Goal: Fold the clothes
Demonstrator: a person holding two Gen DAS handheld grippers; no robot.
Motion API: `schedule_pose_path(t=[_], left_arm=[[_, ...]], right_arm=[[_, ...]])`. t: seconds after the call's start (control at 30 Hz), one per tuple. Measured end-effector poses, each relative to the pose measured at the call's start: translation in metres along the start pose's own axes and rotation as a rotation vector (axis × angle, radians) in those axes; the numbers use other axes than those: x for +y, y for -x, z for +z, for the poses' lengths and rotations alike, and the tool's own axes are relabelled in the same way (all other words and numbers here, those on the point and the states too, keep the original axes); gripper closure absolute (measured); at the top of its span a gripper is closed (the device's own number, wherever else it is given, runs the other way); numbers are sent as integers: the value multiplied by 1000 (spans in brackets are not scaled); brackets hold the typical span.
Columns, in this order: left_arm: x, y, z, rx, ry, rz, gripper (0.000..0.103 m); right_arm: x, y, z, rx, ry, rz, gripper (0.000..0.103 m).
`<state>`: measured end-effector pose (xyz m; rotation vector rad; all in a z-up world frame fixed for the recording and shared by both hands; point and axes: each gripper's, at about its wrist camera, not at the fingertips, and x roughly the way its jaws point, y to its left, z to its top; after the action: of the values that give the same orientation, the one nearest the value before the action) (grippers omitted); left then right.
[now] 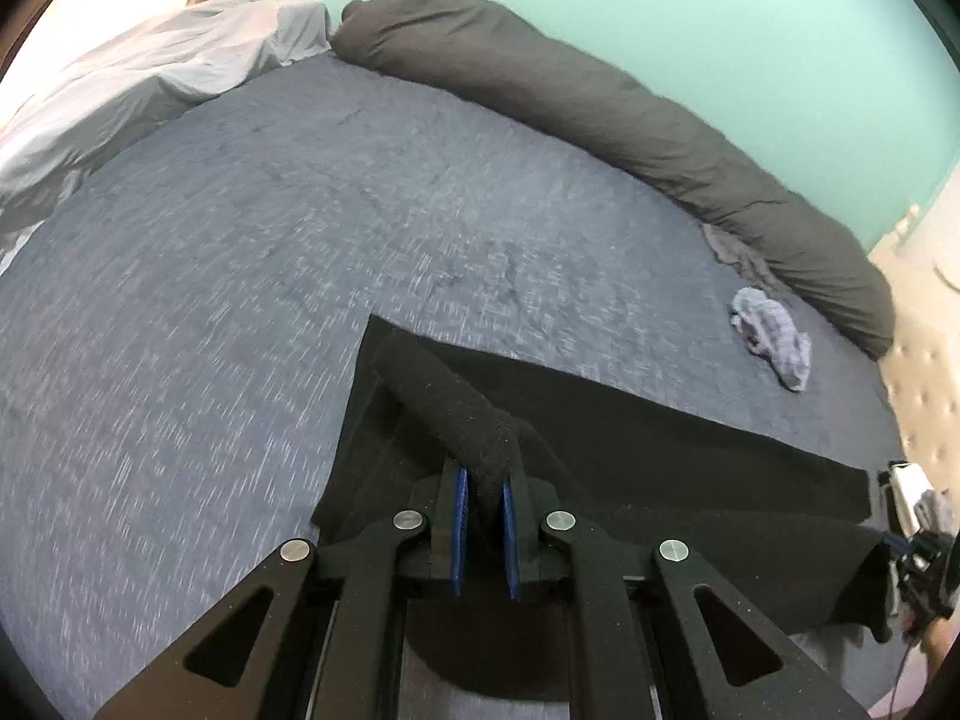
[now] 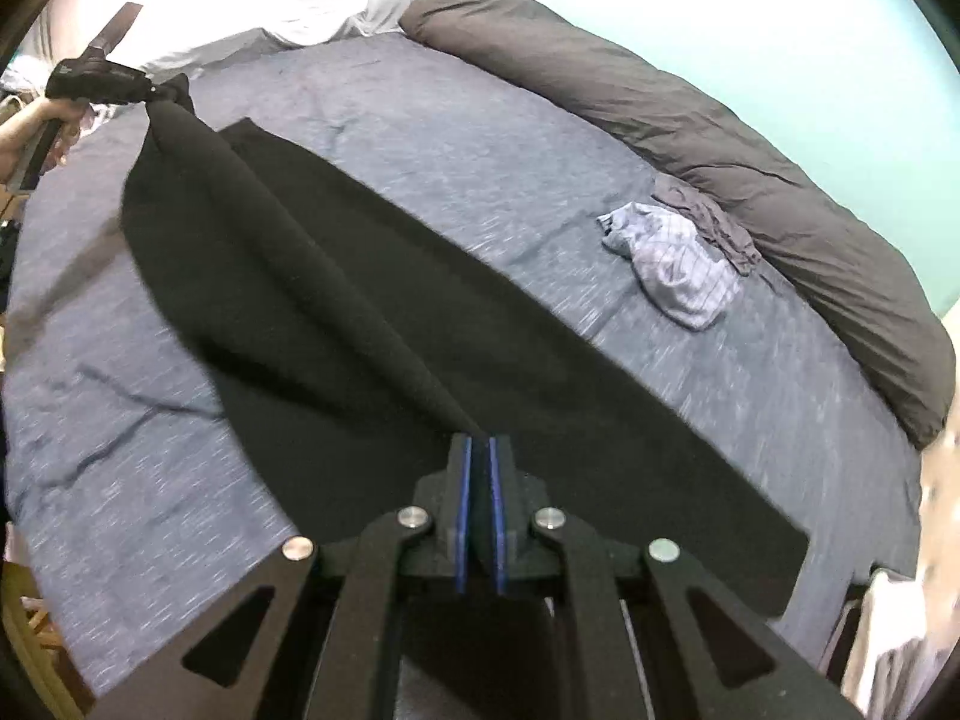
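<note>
L gripper (image 1: 483,480) clamped on bunched edge of black cloth (image 2: 372,300). R gripper (image 2: 479,450) pinching opposite end, jaws narrow. Checked garment (image 2: 678,264) crumpled on bed (image 1: 240,240); no containers.

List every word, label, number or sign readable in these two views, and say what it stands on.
None: no readable text shows in either view.
The black cloth, blue bedsheet, dark bolster and checked garment carry no lettering.
The left claw and right claw show no markings.
</note>
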<state>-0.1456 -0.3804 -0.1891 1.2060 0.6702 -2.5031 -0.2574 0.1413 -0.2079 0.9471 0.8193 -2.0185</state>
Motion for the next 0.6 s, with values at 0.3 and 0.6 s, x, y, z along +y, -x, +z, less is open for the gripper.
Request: schedule_pose_path(t=[0.3, 0.6], left_arm=[[8, -76, 30, 75, 59, 48, 92], [12, -105, 38, 89, 95, 25, 76]], right_arm=[[-44, -78, 45, 94, 34, -4, 98], [-55, -141, 41, 153, -53, 11, 97]])
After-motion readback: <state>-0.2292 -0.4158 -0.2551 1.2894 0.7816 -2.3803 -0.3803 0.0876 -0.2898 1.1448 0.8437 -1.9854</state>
